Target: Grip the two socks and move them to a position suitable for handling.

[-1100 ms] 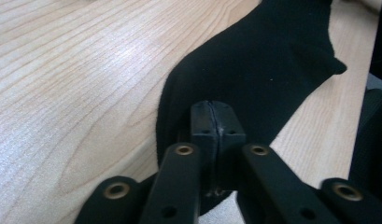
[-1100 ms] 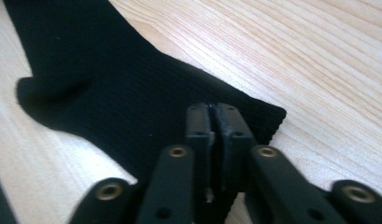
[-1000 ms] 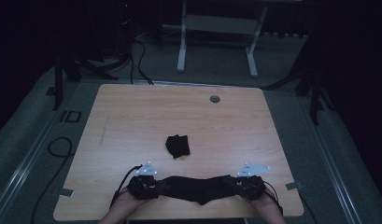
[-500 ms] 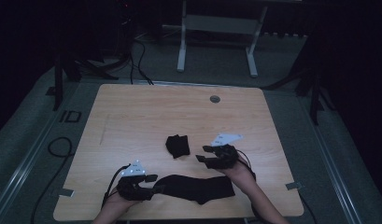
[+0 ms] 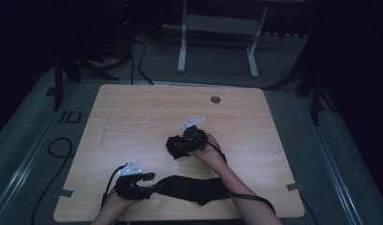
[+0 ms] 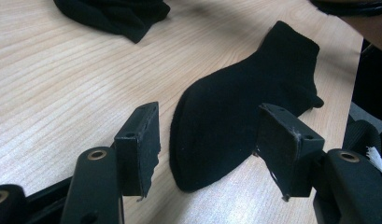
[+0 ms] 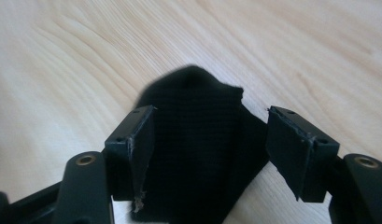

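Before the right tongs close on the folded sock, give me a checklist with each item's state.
1. Right tongs open: ok; the jaws have just been opening and stand apart.
2. Folded sock between those jaws: ok, it lies in the gap.
3. Pads pressing on it: not ok, both stand clear of the cloth.
4. Left tongs released the flat sock: ok; the jaws have just been opening, pads off the cloth.
5. Flat sock resting on the table: ok.
6. Folded sock still neatly folded: cannot tell.
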Demonstrator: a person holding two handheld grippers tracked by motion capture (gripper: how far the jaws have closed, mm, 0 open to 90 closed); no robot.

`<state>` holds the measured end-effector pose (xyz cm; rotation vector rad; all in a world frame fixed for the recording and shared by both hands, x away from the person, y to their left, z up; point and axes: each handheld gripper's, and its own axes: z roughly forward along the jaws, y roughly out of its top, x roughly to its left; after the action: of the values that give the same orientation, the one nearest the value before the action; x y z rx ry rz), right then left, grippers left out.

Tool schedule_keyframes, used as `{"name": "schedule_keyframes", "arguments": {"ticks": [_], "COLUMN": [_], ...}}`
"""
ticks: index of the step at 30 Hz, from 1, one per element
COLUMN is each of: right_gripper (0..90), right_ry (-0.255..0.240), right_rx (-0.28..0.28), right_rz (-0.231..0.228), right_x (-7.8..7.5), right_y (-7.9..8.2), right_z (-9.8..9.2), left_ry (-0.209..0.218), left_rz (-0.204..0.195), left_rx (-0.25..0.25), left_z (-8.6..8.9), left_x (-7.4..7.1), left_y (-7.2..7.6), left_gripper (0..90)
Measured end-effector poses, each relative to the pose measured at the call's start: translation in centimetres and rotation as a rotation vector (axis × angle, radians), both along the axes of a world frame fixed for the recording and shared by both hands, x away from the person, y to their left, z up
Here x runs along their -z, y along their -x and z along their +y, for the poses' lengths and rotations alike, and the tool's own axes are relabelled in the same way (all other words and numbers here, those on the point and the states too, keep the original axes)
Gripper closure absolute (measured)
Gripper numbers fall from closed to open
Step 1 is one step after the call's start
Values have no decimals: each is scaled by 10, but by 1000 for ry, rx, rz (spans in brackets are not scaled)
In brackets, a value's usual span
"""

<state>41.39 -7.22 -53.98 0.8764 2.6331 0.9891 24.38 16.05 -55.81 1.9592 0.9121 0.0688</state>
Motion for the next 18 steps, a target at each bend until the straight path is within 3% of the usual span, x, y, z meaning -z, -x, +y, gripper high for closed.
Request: {"name": "schedule_keyframes", "arguments": {"ticks": [2,4,6,7,8,11,14,18], "right_gripper": [338,397,509,509,619,766,830,846], "right_ry": [12,-3,16,16,13,-8,22,18], "right_rx": [4,-7,-33,-33,-44,-56,-57,-56], "right_rz": [8,28,27,27,33,36,-3,5], "right_x": [6,8,7,7,8,11,10,7], "right_y": [-2,-2,0,0,2,6,10,9], "right_z": [3,3,4,4,4,3,6,7], "left_ry": [2,1,3,3,3,2,-4,-4], "left_rz": [3,3,7,7,7,6,5,5], "left_rx": [-3,-6,-13,-13,-13,-21,-25,-26], "left_z": [1,2,2,2,2,2,1,1], "left_x": [0,0,0,0,-1,-2,-2,-1], "left_y": [0,-1,-2,-2,-3,-4,-5,-5], "left_gripper": [402,403,403,402,403,403,403,403]}}
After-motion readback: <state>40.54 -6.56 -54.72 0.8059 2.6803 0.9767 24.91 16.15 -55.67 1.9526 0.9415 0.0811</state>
